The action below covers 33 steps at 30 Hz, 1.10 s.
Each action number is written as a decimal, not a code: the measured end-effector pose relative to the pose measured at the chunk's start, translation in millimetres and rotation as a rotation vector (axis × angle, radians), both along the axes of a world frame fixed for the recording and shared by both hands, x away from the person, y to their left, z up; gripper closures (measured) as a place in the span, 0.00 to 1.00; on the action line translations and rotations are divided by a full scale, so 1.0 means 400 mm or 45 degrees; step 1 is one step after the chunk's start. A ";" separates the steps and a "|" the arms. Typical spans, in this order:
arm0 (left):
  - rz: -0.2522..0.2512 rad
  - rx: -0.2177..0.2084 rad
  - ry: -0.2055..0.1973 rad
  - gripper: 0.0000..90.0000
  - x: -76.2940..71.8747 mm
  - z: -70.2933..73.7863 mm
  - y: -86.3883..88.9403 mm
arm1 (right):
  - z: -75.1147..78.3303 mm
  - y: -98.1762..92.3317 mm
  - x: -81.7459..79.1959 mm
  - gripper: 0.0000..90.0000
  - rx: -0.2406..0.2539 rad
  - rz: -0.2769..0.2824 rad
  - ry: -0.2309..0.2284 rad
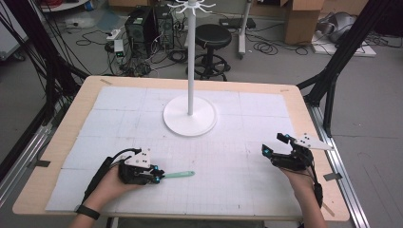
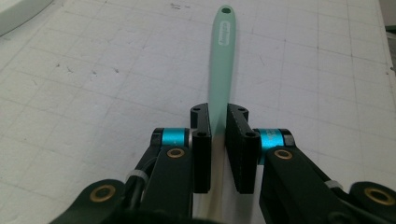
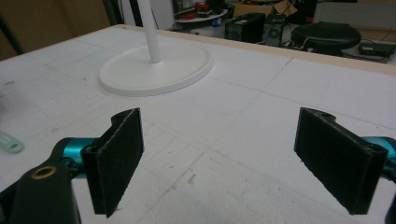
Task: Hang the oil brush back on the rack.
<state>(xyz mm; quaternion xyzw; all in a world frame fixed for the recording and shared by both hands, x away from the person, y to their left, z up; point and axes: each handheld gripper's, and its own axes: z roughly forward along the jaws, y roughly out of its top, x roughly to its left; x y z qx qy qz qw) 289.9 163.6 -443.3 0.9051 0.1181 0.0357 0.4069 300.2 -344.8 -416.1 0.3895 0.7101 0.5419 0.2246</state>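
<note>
Wooden bench (image 1: 304, 102) under a white gridded mat (image 1: 237, 156), scuffed and speckled with dark marks. At twelve o'clock on the mat, a white hanger stand (image 1: 190, 116): round flat base, thin upright pole, hooks at the top. Beyond the bench, a grey floor strewn with cables, computer towers (image 1: 148, 26), a black stool (image 1: 213, 35), a cardboard box (image 1: 304, 19).

At seven o'clock on the mat, left claw (image 1: 158, 176), clamped shut on the mint-green spatula handle (image 2: 220, 60). Handle long, flat, slim, pale green, with a small hanging hole at its far tip and faint raised lettering just below; lying flat on the mat, pointing toward three o'clock from the left claw.

At four o'clock, right claw (image 1: 275, 145), spread wide, nothing between its jaws.
</note>
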 end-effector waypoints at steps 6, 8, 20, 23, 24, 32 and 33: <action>0.003 -0.010 0.008 0.90 0.000 -0.001 0.000 | 0.000 0.000 0.001 0.17 -0.001 0.003 0.001; 0.001 -0.015 0.017 0.91 0.003 -0.002 0.002 | -0.001 0.000 0.001 0.17 -0.001 0.004 0.001; -0.006 -0.029 0.000 0.91 0.001 0.009 0.004 | 0.000 -0.003 0.001 0.17 0.012 -0.001 -0.001; 0.010 -0.073 -0.011 0.91 0.003 0.021 0.008 | 0.000 -0.003 0.001 0.17 0.012 -0.002 0.001; 0.013 -0.079 -0.018 0.91 0.005 0.027 0.011 | 0.000 -0.004 0.001 0.17 0.010 -0.002 0.001; 0.075 -0.180 -0.066 0.91 0.020 0.085 0.024 | 0.001 -0.005 0.001 0.17 0.015 -0.005 0.000; 0.082 -0.194 -0.071 0.91 0.024 0.094 0.025 | 0.001 -0.005 0.001 0.17 0.017 -0.006 0.001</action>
